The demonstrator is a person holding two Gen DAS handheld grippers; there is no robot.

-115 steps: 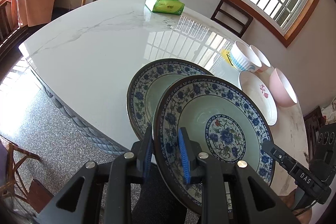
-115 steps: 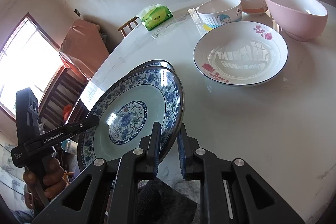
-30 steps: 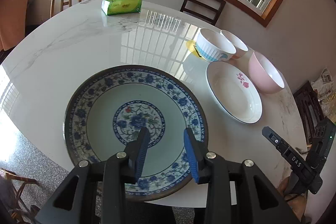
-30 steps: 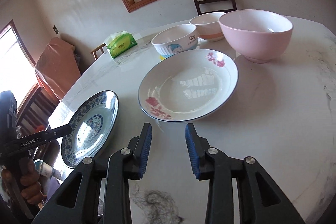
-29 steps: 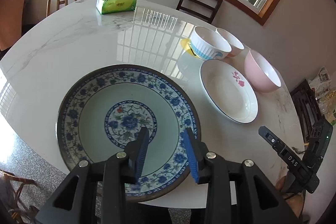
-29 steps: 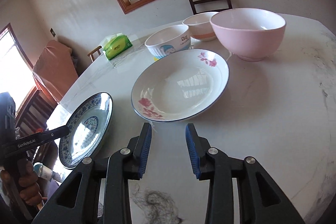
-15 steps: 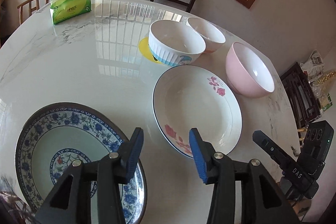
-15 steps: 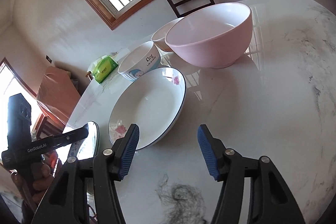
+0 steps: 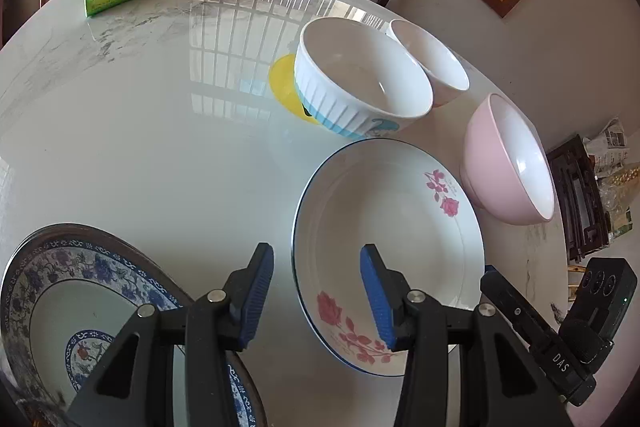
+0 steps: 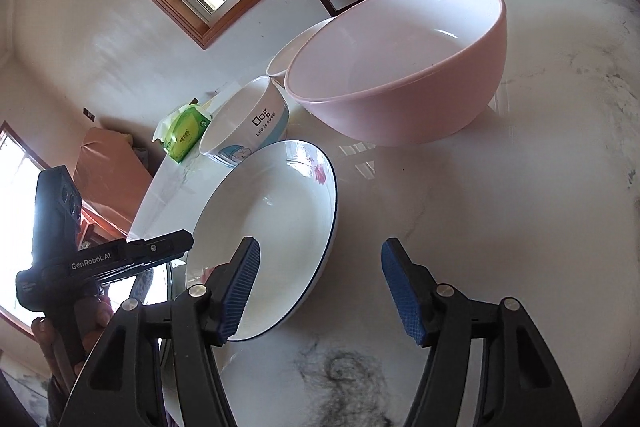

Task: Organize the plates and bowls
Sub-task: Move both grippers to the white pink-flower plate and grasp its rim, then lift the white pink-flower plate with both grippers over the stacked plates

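both grippers have moved closer to the white rose plate (image 9: 384, 227) since half a second ago, and the right fingers have spread wider. now the left gripper (image 9: 318, 289) has its fingers apart and holds nothing; the near left rim of the rose plate lies between them. the right gripper (image 10: 320, 289) also has its fingers wide apart and empty, with the plate's right rim between them. the blue patterned plate (image 9: 80, 303) rests on the table (image 9: 140, 131) at the lower left. behind the rose plate stand the ribbed white bowl (image 9: 360, 83), a small white bowl (image 9: 432, 63) and the pink bowl (image 9: 508, 159).
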